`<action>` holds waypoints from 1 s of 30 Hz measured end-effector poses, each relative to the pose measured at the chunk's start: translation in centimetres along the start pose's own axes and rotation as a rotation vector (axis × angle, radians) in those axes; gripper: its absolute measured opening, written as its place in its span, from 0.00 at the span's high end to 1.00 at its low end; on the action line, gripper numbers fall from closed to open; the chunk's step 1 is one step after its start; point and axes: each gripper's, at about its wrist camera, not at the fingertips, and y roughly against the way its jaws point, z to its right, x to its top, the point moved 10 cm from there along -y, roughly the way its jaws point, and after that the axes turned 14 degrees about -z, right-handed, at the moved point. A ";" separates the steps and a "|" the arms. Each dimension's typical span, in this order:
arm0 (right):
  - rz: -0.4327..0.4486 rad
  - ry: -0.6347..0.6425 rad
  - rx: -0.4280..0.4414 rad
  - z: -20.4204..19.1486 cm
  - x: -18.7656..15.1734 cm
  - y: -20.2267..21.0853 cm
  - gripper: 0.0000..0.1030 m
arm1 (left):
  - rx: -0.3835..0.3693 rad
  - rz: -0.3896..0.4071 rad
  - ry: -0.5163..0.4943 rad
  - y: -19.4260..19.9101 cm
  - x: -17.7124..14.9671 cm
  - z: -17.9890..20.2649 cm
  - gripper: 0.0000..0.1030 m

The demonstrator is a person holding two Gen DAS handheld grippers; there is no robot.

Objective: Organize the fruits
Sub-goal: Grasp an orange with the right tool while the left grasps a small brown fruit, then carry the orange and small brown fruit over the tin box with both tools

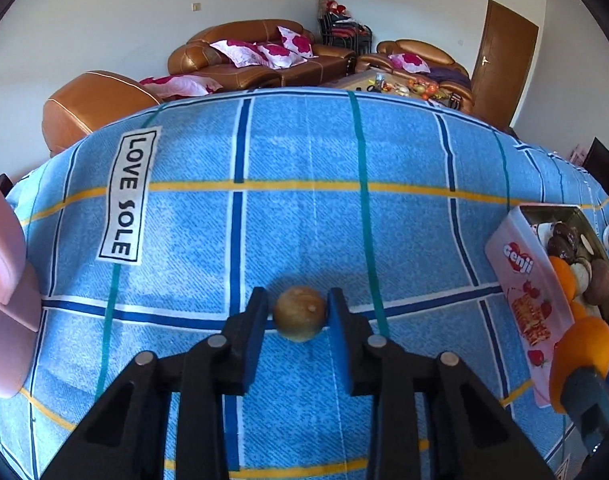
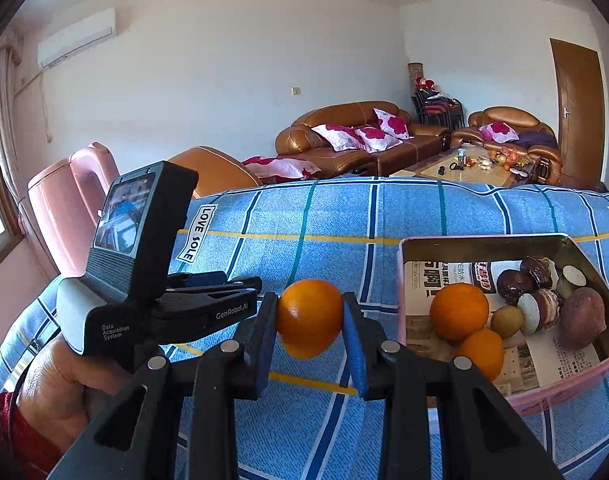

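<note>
- Living room, white walls: brown leather sofa (image 2: pixel 356 136) with pink-flowered cushions at the far side, brown door (image 2: pixel 580 108) at the right, wall air conditioner (image 2: pixel 76 36) high on the left.
- Work surface: blue checked cloth (image 1: pixel 304 216) with yellow, teal and navy lines; white "LOVE SOLE" label (image 1: pixel 126 196) toward its far left corner.
- Pink chair (image 2: pixel 72 196): stands past the cloth's left edge.
- Left gripper (image 1: pixel 298 312): black frame, blue pads, clenched on 1 small round brown fruit (image 1: pixel 299 312). Fruit sits between the fingertips, low over the cloth near its middle; whether it touches the cloth cannot be told.
- Right gripper (image 2: pixel 310 318): clenched on 1 orange (image 2: pixel 309 318), held above the cloth just left of the tin.
- Pink tin (image 2: pixel 544 396): open, printed paper lining, toward the cloth's right edge. Contents: 2 oranges, the larger orange in the tin (image 2: pixel 459 311) at its left side; 1 small yellow-brown fruit (image 2: pixel 506 321); several dark purple-brown fruits, some cut to show white flesh; 1 reddish-brown fruit (image 2: pixel 583 318) at its right.
- Person's left hand (image 2: pixel 60 380): grips the left gripper's handle; red sleeve at the wrist.
</note>
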 end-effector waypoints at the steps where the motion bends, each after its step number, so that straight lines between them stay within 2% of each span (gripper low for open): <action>1: -0.001 0.000 0.002 0.0 0.0 0.0 0.67 | -0.028 0.001 0.004 0.1 0.0 0.0 0.69; 4: 0.002 0.007 0.003 0.0 0.1 -0.1 0.67 | -0.108 0.010 0.050 0.3 -0.2 -0.8 0.75; 6: -0.001 0.011 0.000 -0.2 0.1 -0.2 0.67 | -0.158 0.018 0.084 0.5 -0.3 -1.3 0.74; 10: 0.000 0.003 0.000 -0.1 0.1 -0.4 0.67 | -0.153 0.031 0.107 0.8 -0.6 -1.6 0.74; 13: 0.009 0.001 0.001 0.0 0.2 -0.3 0.67 | -0.088 0.092 0.095 2.0 -0.7 -1.6 0.75; 17: 0.058 0.028 -0.027 -0.1 0.4 0.6 0.67 | 0.113 0.212 0.096 4.6 -0.9 -2.2 0.75; 19: 0.091 0.048 -0.056 -0.2 0.6 1.2 0.67 | 0.178 0.258 0.094 5.6 -1.2 -2.3 0.75; 25: 0.119 0.078 -0.093 -0.5 0.8 1.7 0.67 | 0.294 0.353 0.100 7.9 -2.1 -2.6 0.75; 30: 0.129 0.078 -0.108 -0.5 0.8 2.0 0.67 | 0.315 0.388 0.121 8.8 -2.9 -2.5 0.75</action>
